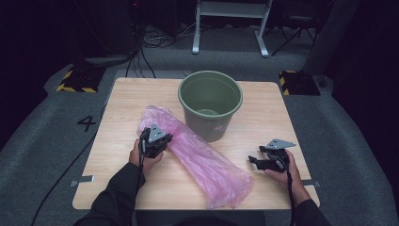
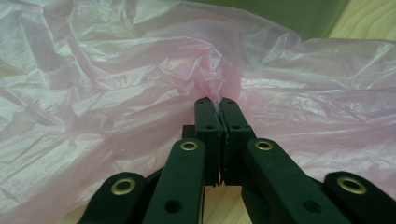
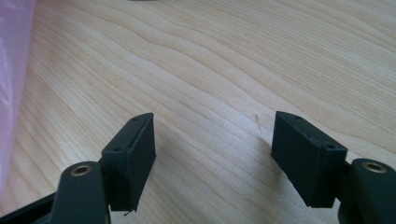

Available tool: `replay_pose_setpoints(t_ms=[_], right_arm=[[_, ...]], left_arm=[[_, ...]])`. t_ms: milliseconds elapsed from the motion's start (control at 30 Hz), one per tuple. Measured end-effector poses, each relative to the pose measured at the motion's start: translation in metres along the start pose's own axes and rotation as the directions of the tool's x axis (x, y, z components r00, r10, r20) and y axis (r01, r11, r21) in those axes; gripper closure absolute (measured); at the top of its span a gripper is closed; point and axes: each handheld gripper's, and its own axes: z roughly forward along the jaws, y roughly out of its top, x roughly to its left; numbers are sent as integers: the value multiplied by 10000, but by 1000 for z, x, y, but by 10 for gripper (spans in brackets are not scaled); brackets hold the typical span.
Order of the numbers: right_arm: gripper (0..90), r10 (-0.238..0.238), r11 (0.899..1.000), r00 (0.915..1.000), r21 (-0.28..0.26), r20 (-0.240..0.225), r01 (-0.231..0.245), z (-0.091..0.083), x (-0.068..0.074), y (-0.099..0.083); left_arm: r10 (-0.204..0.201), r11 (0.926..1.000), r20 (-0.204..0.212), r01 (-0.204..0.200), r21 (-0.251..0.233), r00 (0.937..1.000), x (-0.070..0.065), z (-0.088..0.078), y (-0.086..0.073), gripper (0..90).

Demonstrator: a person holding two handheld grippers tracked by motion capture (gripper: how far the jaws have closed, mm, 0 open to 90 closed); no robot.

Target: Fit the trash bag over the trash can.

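Pink, thin crinkled plastic bag (image 1: 197, 157) lies slantwise across the light wooden table (image 1: 120, 101), from left of centre toward the near edge, its far end just beside the round olive-green plastic bucket (image 1: 210, 104) standing at the table's far middle. I see the left gripper (image 2: 218, 103) with jaws pressed together on a pinched fold of the bag, near the bag's far left end. I see the right gripper (image 3: 212, 156) low over bare wood at the near right, jaws wide apart, nothing between them, well apart from the bag.

Recording lab: floor cables (image 1: 150, 40), hazard-striped blocks (image 1: 75, 81), numbered grey carpet (image 1: 42, 141).
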Motion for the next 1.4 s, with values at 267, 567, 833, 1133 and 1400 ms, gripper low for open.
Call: replay_pose_setpoints(t_ms=[267,567,833,1133,1400], right_arm=[[309,5,10000,10000,4,-4,-5,0,0,0],[310,29,10000,10000,4,-2,-29,0,0,0],[310,50,10000,10000,8,2,-50,0,0,0],[310,49,10000,10000,8,4,-49,0,0,0],[310,48,10000,10000,8,3,-48,0,0,0]], left_arm=[[391,9949,-40,-393,-934,9992,-5,-23,14,880],[422,9826,-266,-463,-1797,9988,2,-44,25,881],[415,9699,-286,-471,-2391,9987,8,-58,31,881],[300,9549,-509,-436,-2937,9983,19,-64,45,881],[454,9319,-223,-504,-3592,9987,20,-73,64,881]])
